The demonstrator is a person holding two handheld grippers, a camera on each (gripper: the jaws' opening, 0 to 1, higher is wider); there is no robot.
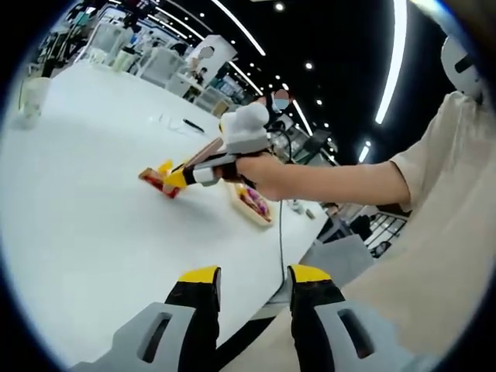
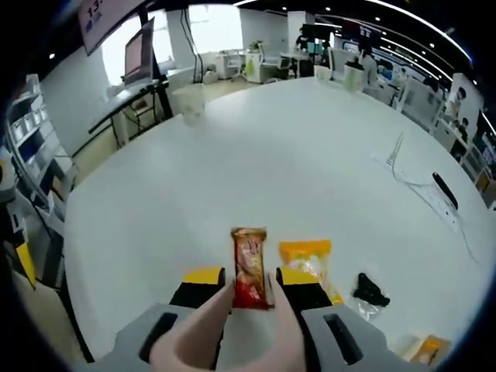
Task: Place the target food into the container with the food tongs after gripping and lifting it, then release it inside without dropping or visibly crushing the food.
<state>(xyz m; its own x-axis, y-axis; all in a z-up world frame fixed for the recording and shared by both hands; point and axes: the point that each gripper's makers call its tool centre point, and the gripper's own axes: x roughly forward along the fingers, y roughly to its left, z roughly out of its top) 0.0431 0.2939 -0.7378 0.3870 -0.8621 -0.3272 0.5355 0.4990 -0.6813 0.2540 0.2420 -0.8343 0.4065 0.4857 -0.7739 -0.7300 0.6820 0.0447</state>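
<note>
writing: I am seeing red digits on a sign (image 2: pixel 97 9) at the top left of the right gripper view, too small to read; print on the wrappers is blurred, no brand legible.
target food: I am looking at a red-brown wrapped snack bar (image 2: pixel 249 267), long and narrow, glossy wrapper with crimped ends, not looking squashed.
where it is: the bar is lying on the white table (image 2: pixel 294 163), between the tips of the pink food tongs (image 2: pixel 203 329), just beside a yellow snack packet (image 2: pixel 307 260).
right gripper: my right gripper (image 2: pixel 249 285) is clasping the tongs' handle between its black-and-yellow jaws; the tong arms are spreading around the bar, contact unclear.
left gripper: my left gripper (image 1: pixel 254 280) is hovering over the table edge, jaws apart, nothing between them.
left gripper view: I am seeing my hand (image 1: pixel 262 172) on the right gripper, tongs reaching to the bar, with a wooden tray (image 1: pixel 256 206) behind it.
other: a black clip (image 2: pixel 370 290) is lying right of the yellow packet; a clear cup (image 2: pixel 189 102) is standing far across the table.
</note>
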